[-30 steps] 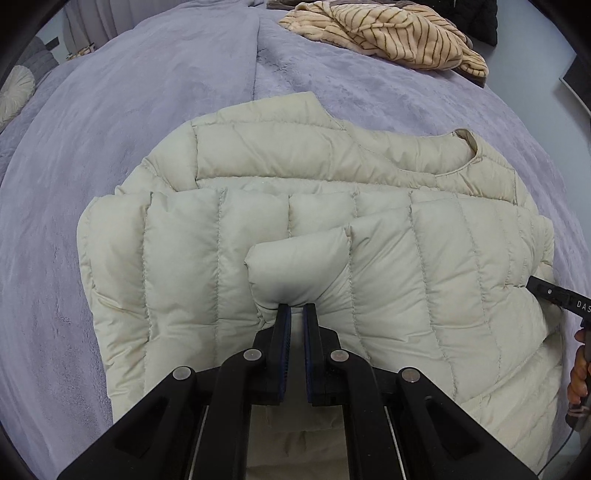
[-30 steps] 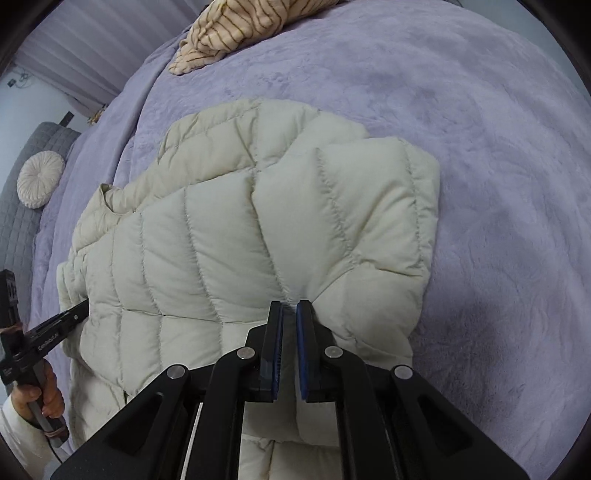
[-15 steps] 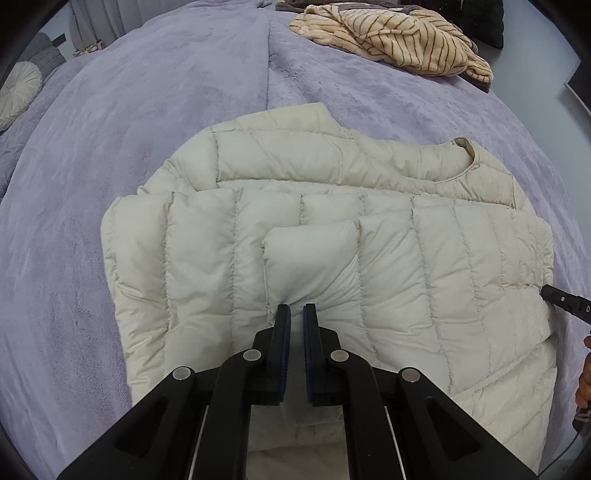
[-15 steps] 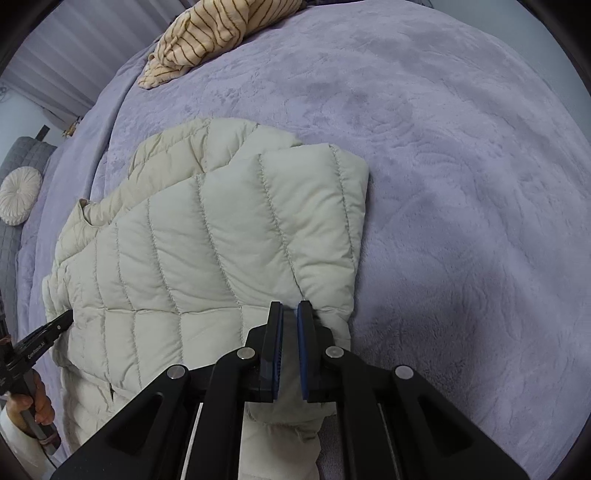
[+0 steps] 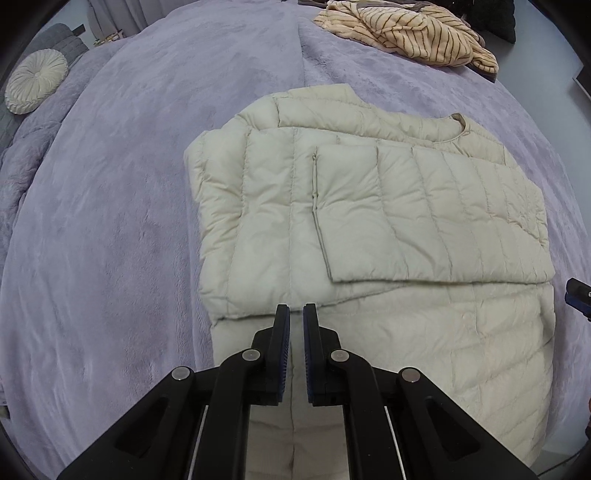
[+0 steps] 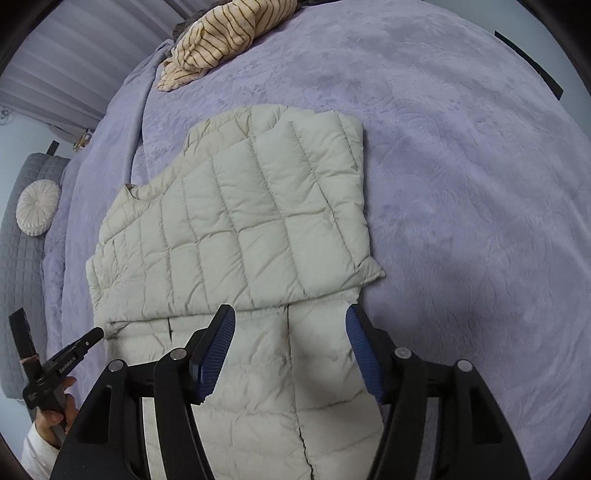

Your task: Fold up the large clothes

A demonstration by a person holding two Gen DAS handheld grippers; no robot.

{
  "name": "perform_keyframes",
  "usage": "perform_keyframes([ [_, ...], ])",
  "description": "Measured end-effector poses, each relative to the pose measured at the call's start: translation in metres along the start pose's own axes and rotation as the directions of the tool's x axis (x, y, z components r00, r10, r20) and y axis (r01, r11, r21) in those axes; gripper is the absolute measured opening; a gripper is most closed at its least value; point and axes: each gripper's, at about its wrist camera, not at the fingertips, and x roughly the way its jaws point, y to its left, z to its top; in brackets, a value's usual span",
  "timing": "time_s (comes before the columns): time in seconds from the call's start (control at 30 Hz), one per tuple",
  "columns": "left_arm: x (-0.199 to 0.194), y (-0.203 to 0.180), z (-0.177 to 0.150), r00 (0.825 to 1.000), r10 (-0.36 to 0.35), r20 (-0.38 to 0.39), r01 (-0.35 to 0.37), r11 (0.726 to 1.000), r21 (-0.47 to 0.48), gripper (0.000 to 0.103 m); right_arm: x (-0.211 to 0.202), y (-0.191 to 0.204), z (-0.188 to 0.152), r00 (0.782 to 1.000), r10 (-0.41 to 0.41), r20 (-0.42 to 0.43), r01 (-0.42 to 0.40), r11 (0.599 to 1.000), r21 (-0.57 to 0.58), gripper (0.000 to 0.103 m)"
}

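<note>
A round cushion (image 5: 36, 82) sits far left, against grey quilted padding (image 6: 18, 280) at the edge of the purple blanket (image 5: 110, 206). In the middle of the blanket lies the jacket (image 5: 369, 229) — cream, quilted, both sleeves folded flat across its chest, collar (image 5: 460, 127) toward the far side. The left gripper (image 5: 296, 314) hangs over the jacket's lower part, its jaws nearly together with only a thin slit between the blue pads, nothing gripped. From the right wrist view, a hand (image 6: 55, 410) holds that gripper low at the left. The right gripper (image 6: 290, 317) is above the hem side of the jacket near its edge — its jaws are opening, already wide, with fabric below them but not pinched. Far back lies a striped garment (image 5: 410, 33), well apart from the jacket.
</note>
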Motion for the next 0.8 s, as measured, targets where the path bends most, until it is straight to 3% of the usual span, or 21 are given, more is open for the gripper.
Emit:
perform_keyframes([
  [0.03, -0.003, 0.001, -0.004, 1.0, 0.001, -0.004, -0.001, 1.0, -0.001, 0.048, -0.002, 0.002, -0.004, 1.0, -0.001, -0.001, 0.001, 1.0, 0.002, 0.066],
  [0.07, -0.006, 0.003, -0.008, 1.0, 0.009, -0.007, -0.009, 1.0, -0.007, 0.103, -0.006, 0.003, -0.008, 1.0, 0.0, -0.001, 0.0, 1.0, 0.004, 0.066],
  [0.13, -0.018, 0.003, -0.018, 0.998, 0.046, 0.034, -0.046, 0.999, -0.007, 0.102, -0.011, 0.007, -0.018, 1.0, 0.007, -0.006, -0.007, 1.0, 0.006, 0.066],
  [0.27, -0.029, 0.01, -0.029, 0.998, 0.05, 0.022, -0.05, 0.999, -0.01, 0.102, -0.023, 0.016, -0.037, 1.0, 0.012, -0.014, -0.012, 1.0, -0.001, 0.074],
  [0.43, -0.044, 0.016, -0.047, 0.994, 0.111, 0.004, -0.111, 0.994, 0.001, 0.102, -0.036, 0.022, -0.056, 1.0, 0.014, -0.022, -0.014, 1.0, 0.001, 0.079],
  [0.57, -0.054, 0.024, -0.062, 0.996, 0.089, -0.009, -0.089, 0.996, -0.025, 0.102, -0.048, 0.022, -0.07, 1.0, 0.019, -0.022, -0.018, 1.0, 0.02, 0.09],
  [0.6, -0.056, 0.026, -0.064, 0.996, 0.086, -0.013, -0.086, 0.996, -0.026, 0.102, -0.051, 0.023, -0.074, 1.0, 0.015, -0.025, -0.015, 1.0, 0.019, 0.102],
  [0.7, -0.061, 0.03, -0.074, 0.997, 0.07, -0.018, -0.071, 0.997, -0.005, 0.102, -0.057, 0.023, -0.085, 0.999, 0.03, -0.028, -0.03, 0.999, 0.016, 0.103],
  [0.8, -0.062, 0.034, -0.087, 0.999, 0.002, -0.05, -0.001, 1.0, 0.031, 0.102, -0.059, 0.017, -0.098, 0.998, 0.04, -0.051, -0.039, 0.999, 0.027, 0.103],
])
